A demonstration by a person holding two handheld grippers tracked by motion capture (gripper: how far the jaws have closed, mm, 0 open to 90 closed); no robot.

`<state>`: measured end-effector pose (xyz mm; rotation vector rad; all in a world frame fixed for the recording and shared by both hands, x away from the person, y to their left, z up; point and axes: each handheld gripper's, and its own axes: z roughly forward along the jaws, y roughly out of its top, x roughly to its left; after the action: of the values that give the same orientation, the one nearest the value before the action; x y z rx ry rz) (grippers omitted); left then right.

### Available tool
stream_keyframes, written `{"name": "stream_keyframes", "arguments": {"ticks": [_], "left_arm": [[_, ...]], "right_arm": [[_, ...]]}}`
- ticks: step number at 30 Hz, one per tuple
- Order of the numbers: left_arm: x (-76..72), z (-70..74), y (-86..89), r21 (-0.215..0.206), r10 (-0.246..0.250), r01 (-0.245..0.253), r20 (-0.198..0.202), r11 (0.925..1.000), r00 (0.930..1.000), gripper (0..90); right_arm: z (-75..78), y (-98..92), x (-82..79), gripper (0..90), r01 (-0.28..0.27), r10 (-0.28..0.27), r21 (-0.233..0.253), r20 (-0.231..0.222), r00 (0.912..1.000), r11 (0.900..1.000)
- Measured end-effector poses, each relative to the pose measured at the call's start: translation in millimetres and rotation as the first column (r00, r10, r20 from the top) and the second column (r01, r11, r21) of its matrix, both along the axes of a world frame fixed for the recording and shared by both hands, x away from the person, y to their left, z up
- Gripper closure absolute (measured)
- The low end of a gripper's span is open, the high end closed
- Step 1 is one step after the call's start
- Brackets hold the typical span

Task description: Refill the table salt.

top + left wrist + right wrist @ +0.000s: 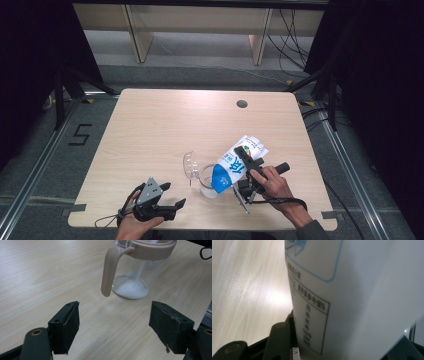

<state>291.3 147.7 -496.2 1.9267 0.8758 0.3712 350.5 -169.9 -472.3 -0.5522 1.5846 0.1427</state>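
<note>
In the high view, a light wooden table [165, 125] fills the middle. The right gripper [243, 167] sits at about five o'clock on the table, and the person's right hand [272, 184] holds it. Its jaws are closed on a blue and white carton [236, 162]. The carton is tipped over, with its top end pointing down toward seven o'clock, right over a clear jug [204, 182]. The jug stands on the table near the front edge, and its clear lid [189, 165] is flipped up at its ten o'clock side. The left gripper [172, 194] is at about seven o'clock on the table, well apart from the jug, and the left hand [132, 220] holds it. Its jaws are wide apart with nothing between them. In the left gripper view, the two black jaws stand far apart over bare wood. The jug [136, 277] is at twelve o'clock ahead of them. It has a pink rim, and a pink handle [110, 270] hangs down its side. A thin white stream falls into it, and a little white pile or pool lies at the bottom. In the right gripper view, the carton [352, 295] is very close and blurry, with black print in a box. The jaws press on it from both sides.
</note>
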Motion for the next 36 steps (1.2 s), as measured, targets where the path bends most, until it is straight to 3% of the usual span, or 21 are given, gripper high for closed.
{"name": "stream_keyframes", "arguments": {"ticks": [1, 6, 15, 26, 29, 36], "left_arm": [[-0.1, -0.2, -0.6, -0.007, 0.003, -0.003, 0.0, 1.0, 1.0, 23.9], [0.0, -0.3, -0.8, -0.008, 0.003, -0.003, 0.002, 1.0, 1.0, 23.8], [0.0, 0.2, 0.1, 0.001, -0.001, 0.001, 0.001, 1.0, 1.0, 23.8], [0.1, 0.1, 0.0, 0.0, -0.001, 0.001, 0.001, 1.0, 1.0, 23.8], [-0.1, 0.1, 0.0, 0.0, -0.001, 0.001, -0.001, 1.0, 1.0, 23.8], [0.0, 0.1, 0.1, -0.001, -0.001, 0.001, 0.0, 1.0, 1.0, 23.9]], "right_arm": [[-2.9, -1.5, -0.6, 52.0, 0.026, -0.025, 0.03, -0.022, 0.9994, 0.999], [-4.9, -3.1, -1.1, 52.0, 0.04, -0.038, 0.053, -0.028, 0.9989, 0.998], [-5.0, -3.4, -1.1, 52.1, 0.045, -0.043, 0.051, -0.027, 0.9987, 0.998], [-4.6, -3.3, -1.2, 52.4, 0.045, -0.044, 0.043, -0.017, 0.9989, 0.998], [-2.6, -1.9, -0.1, 52.5, 0.018, -0.018, 0.017, -0.004, 0.9998, 1.0], [-0.9, -1.8, -0.2, 53.0, 0.023, -0.023, -0.014, 0.0, 0.9997, 1.0]]}}
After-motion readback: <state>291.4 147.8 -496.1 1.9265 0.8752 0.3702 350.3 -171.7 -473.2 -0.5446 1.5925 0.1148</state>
